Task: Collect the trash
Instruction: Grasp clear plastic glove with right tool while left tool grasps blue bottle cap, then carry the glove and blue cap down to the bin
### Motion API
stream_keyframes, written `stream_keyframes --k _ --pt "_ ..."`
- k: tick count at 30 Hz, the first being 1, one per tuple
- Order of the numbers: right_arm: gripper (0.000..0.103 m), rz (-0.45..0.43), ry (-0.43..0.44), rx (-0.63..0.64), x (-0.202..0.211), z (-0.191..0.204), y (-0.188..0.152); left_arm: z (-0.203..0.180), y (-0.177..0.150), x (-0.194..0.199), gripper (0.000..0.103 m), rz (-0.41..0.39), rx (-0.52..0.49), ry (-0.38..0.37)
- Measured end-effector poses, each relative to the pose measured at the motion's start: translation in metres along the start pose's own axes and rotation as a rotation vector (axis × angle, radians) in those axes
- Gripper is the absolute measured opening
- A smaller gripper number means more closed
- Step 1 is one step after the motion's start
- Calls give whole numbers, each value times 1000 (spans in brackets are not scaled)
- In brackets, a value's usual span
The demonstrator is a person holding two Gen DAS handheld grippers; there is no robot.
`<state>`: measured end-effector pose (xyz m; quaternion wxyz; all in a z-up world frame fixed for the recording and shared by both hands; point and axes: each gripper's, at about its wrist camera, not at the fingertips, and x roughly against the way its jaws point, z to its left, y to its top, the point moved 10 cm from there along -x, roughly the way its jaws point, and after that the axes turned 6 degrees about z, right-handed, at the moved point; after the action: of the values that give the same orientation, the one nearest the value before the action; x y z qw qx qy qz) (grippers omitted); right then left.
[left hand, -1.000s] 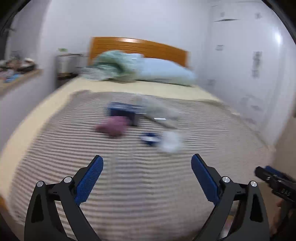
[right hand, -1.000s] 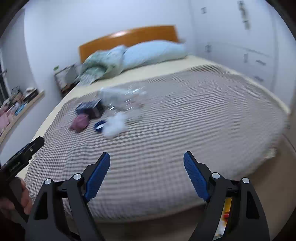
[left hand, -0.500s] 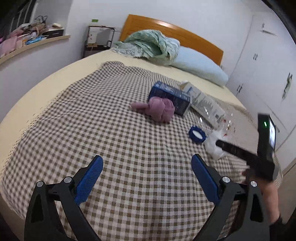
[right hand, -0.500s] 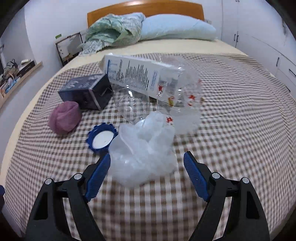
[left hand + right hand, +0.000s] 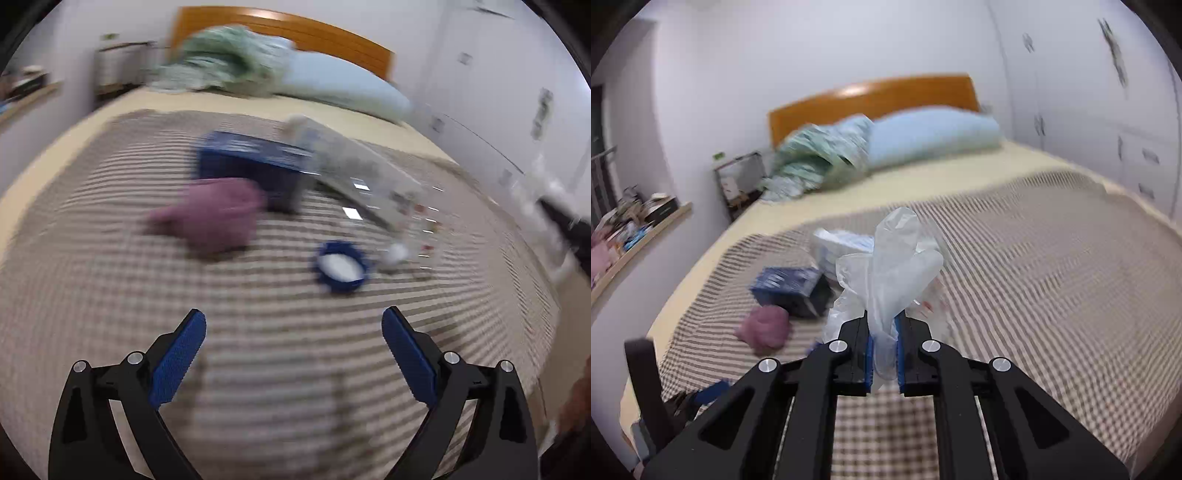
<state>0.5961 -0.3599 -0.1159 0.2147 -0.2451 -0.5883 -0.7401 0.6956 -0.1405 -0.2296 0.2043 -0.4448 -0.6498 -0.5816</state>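
Note:
My right gripper (image 5: 884,325) is closing its jaws, and its blue pads press on a crumpled clear plastic bag (image 5: 890,266) held up above the checked blanket (image 5: 1052,295). Behind it on the blanket lie a white carton (image 5: 842,243), a dark blue box (image 5: 790,284) and a purple cloth bundle (image 5: 764,326). My left gripper (image 5: 293,321) is open and holds nothing, low over the blanket. Just ahead of it sits a blue lid (image 5: 341,266), with the purple bundle (image 5: 218,214), blue box (image 5: 255,166), carton (image 5: 354,173) and clear packaging (image 5: 417,221) beyond. The left wrist view is blurred.
A pale blue pillow (image 5: 934,136) and a green quilt (image 5: 820,158) lie against the wooden headboard (image 5: 871,96). A nightstand (image 5: 738,181) and a cluttered shelf (image 5: 631,225) stand left of the bed. White wardrobe doors (image 5: 1108,110) line the right wall.
My right gripper shut on the plastic bag and pulled it up and back from the pile. My left gripper swung lower and closer to the blue lid.

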Motion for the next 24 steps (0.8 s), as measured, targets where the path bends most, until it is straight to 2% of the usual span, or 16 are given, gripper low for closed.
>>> stream_keyframes --k 2,4,6,8,10,11,14,19,24 --pt "9 48 13 -80 -10 -22 -5 -17 13 -20 93 11 -22 -15" --pt "9 65 32 -123 -10 -36 -3 -28 25 -38 93 35 -38 11" --pt "9 57 11 -135 -6 -45 -2 -36 27 -63 93 116 -42 45" --pt "9 61 19 -140 -4 -48 -2 -35 26 -79 91 153 -29 73" --pt "9 74 24 -129 -13 -41 -4 -34 24 -90 62 170 -27 113" --pt "9 85 28 -117 -16 -39 -5 -35 25 -90 52 153 -44 130" --pt "9 114 37 -95 -29 -34 -11 -42 27 -83 52 141 -101 140" --pt "9 150 55 -72 -41 -25 -18 -40 37 -55 52 61 -99 151" --pt "9 166 61 -20 -39 -11 -23 -33 41 -36 52 43 -76 148"
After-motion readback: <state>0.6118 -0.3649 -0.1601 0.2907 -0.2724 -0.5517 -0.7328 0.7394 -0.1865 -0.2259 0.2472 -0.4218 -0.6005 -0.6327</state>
